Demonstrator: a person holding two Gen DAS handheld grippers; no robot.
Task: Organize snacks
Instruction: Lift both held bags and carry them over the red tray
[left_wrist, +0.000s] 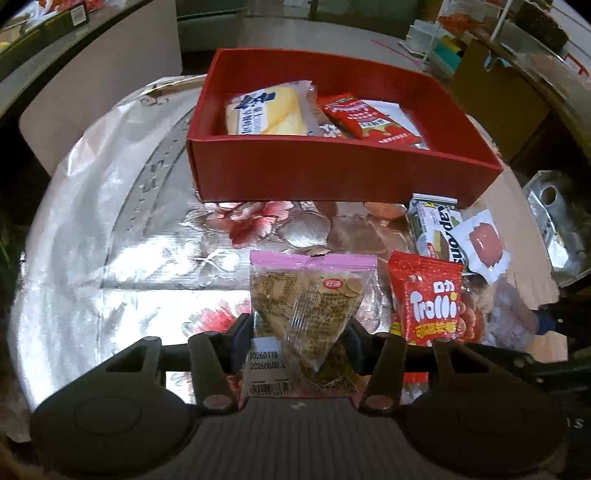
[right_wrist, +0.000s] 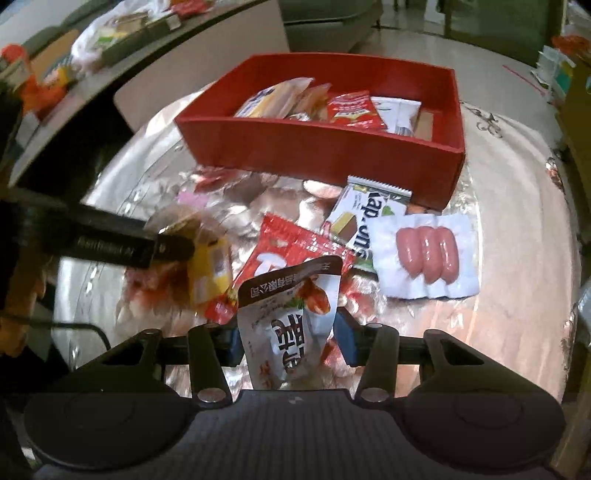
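Left wrist view, left to right:
- Silver floral tablecloth (left_wrist: 110, 229): covers a round table and bears every item listed.
- Red box (left_wrist: 332, 173): open-topped, at the far middle of the table. Inside it are a yellow cake packet (left_wrist: 266, 109) on the left and a red sachet (left_wrist: 365, 120) to its right.
- Left gripper (left_wrist: 301, 341): jaws pinch a clear, pink-topped biscuit packet (left_wrist: 306, 295), held upright in front of the box.
- Red Trolli bag (left_wrist: 428, 299): just to the right of the held packet.
- Green-and-white wafer pack (left_wrist: 436, 229): behind the Trolli bag, near the box's right corner.
- Sausage pack (left_wrist: 484, 240): overlaps the wafer pack's right side.

Right wrist view, left to right:
- Left gripper, seen side-on at the left edge, with the biscuit packet at its tip.
- Right gripper (right_wrist: 286, 341): jaws pressed onto a white-and-brown pouch (right_wrist: 288, 325), which stands upright between them.
- Trolli bag, lying just behind the pouch.
- Wafer pack, then the three-sausage pack further right; both lie on the cloth outside the box.
- Red box, beyond these, holding several packets along its left and middle.
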